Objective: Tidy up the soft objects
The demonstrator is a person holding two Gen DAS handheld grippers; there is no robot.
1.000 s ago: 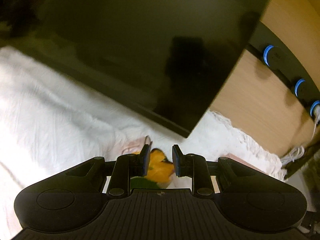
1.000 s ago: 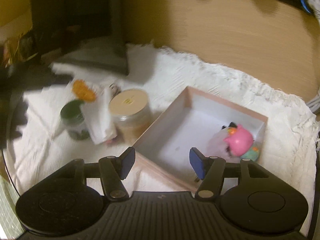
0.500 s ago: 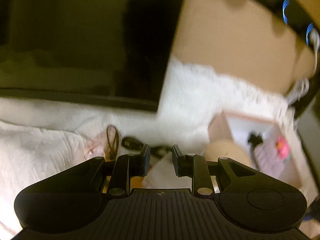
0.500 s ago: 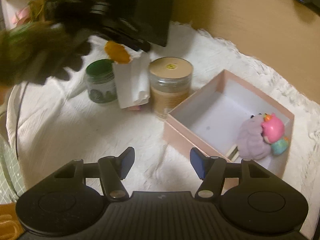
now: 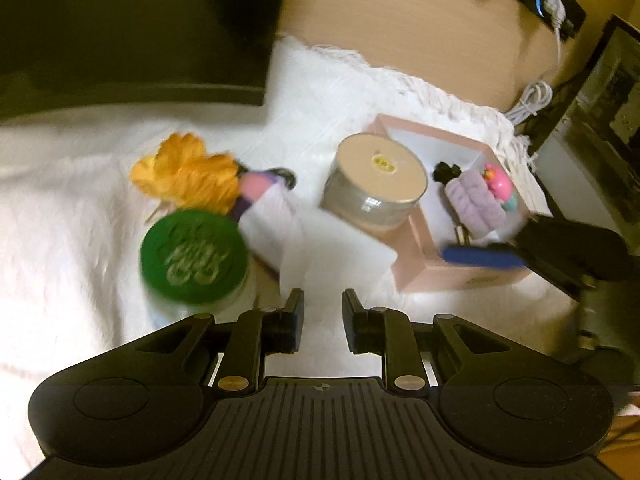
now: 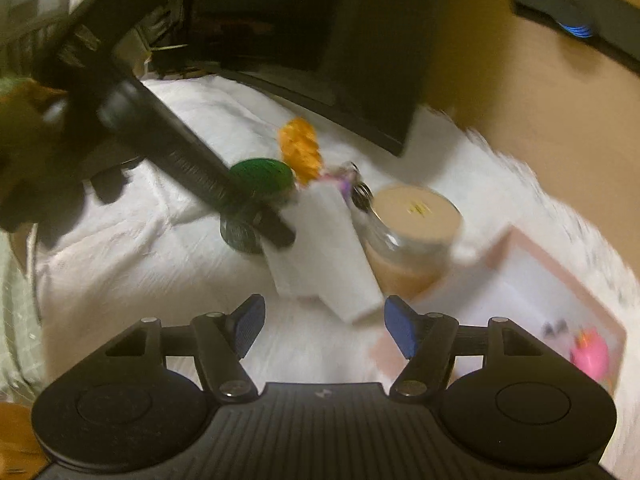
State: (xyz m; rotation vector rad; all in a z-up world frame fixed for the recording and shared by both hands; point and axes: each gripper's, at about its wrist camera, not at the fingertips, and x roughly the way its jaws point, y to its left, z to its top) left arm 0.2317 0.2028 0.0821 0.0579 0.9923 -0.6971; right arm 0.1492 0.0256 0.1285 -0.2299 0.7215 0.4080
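White cloth [image 5: 72, 184] covers the desk; the left gripper [image 5: 319, 316] is narrow, closing on nothing, the right gripper [image 6: 324, 322] widening, empty; soft toys [image 5: 478, 200] lie in the pink box [image 5: 416, 252]

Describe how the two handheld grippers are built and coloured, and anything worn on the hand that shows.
Both the left gripper and right gripper are matte black, with a ribbed centre plate, round side housings, brass-coloured pivot screws and blue finger pads. The hand at the frame edge seems to wear a dark glove, though blurred.
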